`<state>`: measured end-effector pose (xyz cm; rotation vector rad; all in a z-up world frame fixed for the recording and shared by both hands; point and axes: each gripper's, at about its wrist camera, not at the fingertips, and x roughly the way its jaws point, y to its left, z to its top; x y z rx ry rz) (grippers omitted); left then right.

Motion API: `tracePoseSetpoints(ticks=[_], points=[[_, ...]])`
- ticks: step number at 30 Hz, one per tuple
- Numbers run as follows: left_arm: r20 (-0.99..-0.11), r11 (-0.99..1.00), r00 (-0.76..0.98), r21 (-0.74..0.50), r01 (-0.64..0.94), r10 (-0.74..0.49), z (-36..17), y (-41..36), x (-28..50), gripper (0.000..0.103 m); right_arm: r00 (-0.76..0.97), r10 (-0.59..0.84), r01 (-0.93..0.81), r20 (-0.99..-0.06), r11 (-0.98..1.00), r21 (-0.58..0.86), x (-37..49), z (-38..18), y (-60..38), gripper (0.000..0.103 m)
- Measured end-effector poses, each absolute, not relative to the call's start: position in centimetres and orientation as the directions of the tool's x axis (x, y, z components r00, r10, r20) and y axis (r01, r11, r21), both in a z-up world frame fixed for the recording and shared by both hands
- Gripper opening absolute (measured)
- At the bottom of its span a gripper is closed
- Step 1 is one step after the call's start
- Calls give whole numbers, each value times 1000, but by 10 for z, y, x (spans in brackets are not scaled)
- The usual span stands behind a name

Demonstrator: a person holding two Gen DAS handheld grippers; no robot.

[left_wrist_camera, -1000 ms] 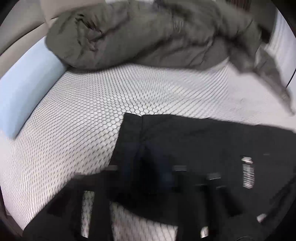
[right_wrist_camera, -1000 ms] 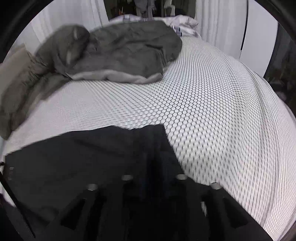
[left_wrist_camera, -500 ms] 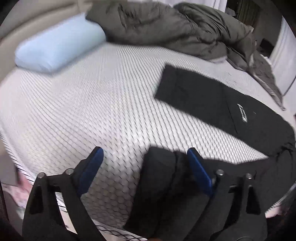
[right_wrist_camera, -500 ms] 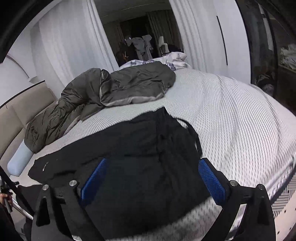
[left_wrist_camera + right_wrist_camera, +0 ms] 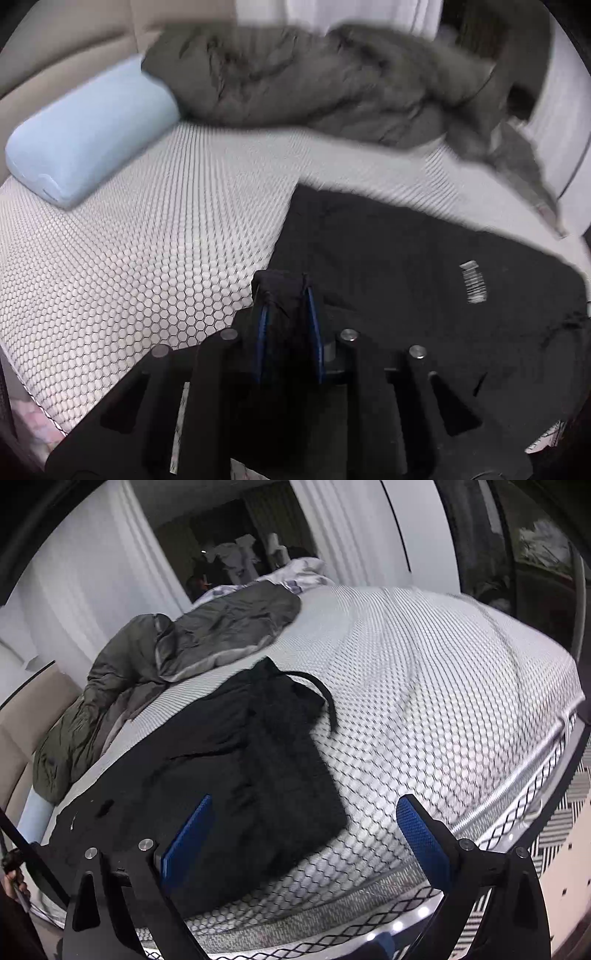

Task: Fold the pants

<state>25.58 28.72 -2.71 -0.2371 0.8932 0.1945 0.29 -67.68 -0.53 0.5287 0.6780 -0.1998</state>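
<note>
— Inspector: Any text in my feeds?

— Operator: I see one white printed mark (image 5: 474,281) on the black pants (image 5: 424,266), ahead and to the right of my left tool. It is blurred; I cannot read a letter of it.

— Inspector: And the right camera?

— Operator: A small white fleck on the pants (image 5: 229,753), left of my tool, too small to read.
</note>
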Motion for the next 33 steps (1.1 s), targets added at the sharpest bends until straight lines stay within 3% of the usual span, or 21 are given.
tracePoseSetpoints(ticks=[3,5,6,8,9,10,12,16,18,19,21,25,29,32,33], points=[[-826,947,560,-130,-293,60,-42,288,257,27,747,49,339,-663,830,444,9,-17,-680,100],[-801,951,598,-157,-268,36,-39,286,244,50,742,141,305,-655,800,518,14,-27,-682,99],[-800,950,599,-161,-268,33,-41,286,240,65,743,186,282,-643,784,553,17,-33,-682,92],[-808,952,587,-136,-275,54,-45,287,232,66,749,261,243,-609,747,619,26,-42,-683,71],[-815,953,576,-120,-279,66,-48,288,229,66,751,261,259,-606,728,635,33,-47,-686,47],[-821,951,566,-111,-289,77,-53,291,220,66,750,255,274,-611,720,637,36,-48,-688,16],[-831,943,550,-113,-314,84,-61,297,209,66,752,254,289,-608,702,651,37,-45,-693,11],[-839,940,533,-87,-331,111,-72,305,191,67,813,202,231,-546,748,622,-6,-10,-692,11],[-842,941,530,-95,-325,98,-80,306,185,70,767,186,297,-615,746,596,-10,-26,-697,14],[-838,940,537,-99,-326,98,-80,304,180,70,714,165,361,-680,745,560,-3,-39,-700,19],[-831,934,548,-117,-339,94,-78,305,166,70,674,174,431,-717,696,574,-1,-57,-704,30],[-799,911,597,-190,-365,73,-63,309,127,70,741,115,412,-661,701,583,-12,-39,-698,56],[-755,889,655,-318,-330,-27,-62,309,99,69,773,119,371,-623,713,596,-28,-29,-692,59],[-755,881,649,-364,-302,-90,-74,303,115,62,784,127,348,-608,721,599,-37,-27,-688,63],[-764,874,640,-362,-323,-81,-77,301,120,54,783,127,345,-609,726,595,-37,-26,-687,64]])
